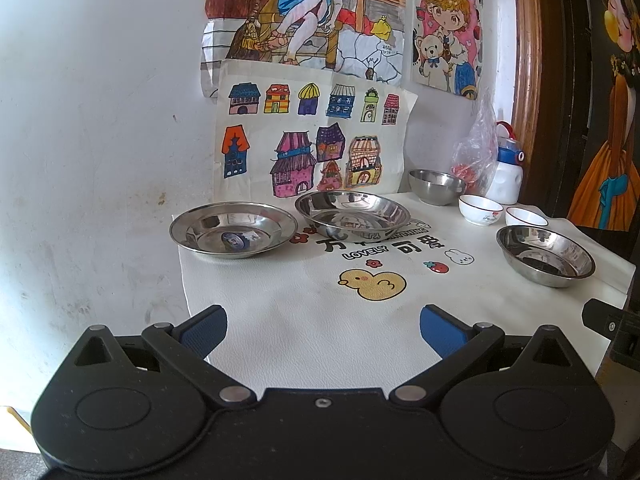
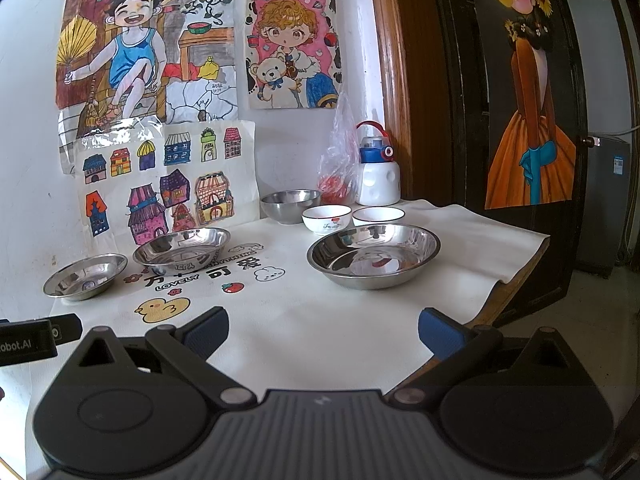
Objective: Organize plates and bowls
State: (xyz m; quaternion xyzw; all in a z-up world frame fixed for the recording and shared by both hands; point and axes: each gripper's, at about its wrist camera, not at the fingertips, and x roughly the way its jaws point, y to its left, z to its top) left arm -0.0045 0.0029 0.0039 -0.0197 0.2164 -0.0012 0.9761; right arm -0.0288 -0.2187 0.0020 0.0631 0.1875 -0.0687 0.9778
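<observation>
Three steel plates lie on the white printed table mat (image 1: 320,340): a left plate (image 1: 233,235) (image 2: 85,276), a middle plate (image 1: 352,215) (image 2: 182,250) and a right plate (image 1: 545,255) (image 2: 373,255). A steel bowl (image 1: 436,186) (image 2: 291,205) and two white ceramic bowls (image 1: 480,209) (image 1: 526,216) (image 2: 326,219) (image 2: 379,216) stand at the back. My left gripper (image 1: 323,330) is open and empty above the mat's near part. My right gripper (image 2: 323,330) is open and empty in front of the right plate.
A white and blue water bottle (image 2: 378,174) (image 1: 508,174) and a plastic bag (image 2: 338,164) stand at the back against the wall. Drawings hang on the wall (image 1: 100,120). A dark door (image 2: 520,100) is on the right, beyond the table's right edge (image 2: 520,276).
</observation>
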